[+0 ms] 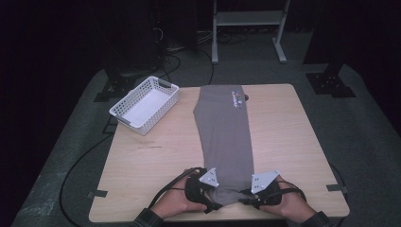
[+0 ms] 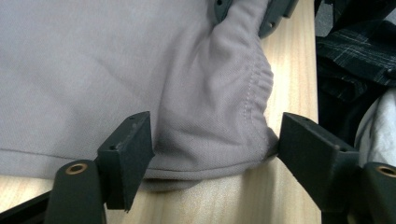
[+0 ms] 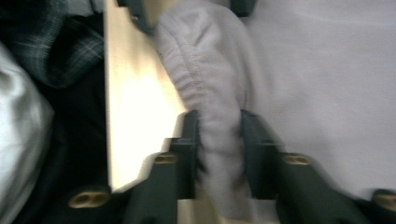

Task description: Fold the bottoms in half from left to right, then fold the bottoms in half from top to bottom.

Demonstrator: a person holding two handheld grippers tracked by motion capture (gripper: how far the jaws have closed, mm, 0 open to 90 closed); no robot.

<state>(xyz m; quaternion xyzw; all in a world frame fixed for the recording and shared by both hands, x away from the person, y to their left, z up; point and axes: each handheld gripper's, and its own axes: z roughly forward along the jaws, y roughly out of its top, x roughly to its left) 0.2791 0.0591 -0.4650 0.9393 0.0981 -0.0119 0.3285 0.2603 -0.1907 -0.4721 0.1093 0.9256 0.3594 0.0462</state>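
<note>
A grey garment (image 1: 224,127) lies folded lengthwise down the middle of the wooden table (image 1: 293,142), with a small printed logo (image 1: 238,98) at its far end. Its gathered elastic hem (image 2: 259,88) is at the near edge, bunched up between both grippers. My left gripper (image 1: 216,197) stands at the hem's left corner. In the left gripper view its jaws (image 2: 215,135) are wide apart with the fabric corner loose between them. My right gripper (image 1: 244,196) is at the hem's right side, and its jaws (image 3: 219,121) pinch a ridge of the hem (image 3: 219,135).
A white slotted basket (image 1: 144,104) sits at the table's far left corner. Cables run across the dark floor at the left, and a metal stand (image 1: 248,28) is behind the table. Tape marks (image 1: 97,194) sit by the near corners. A plaid sleeve (image 2: 355,51) hangs past the near edge.
</note>
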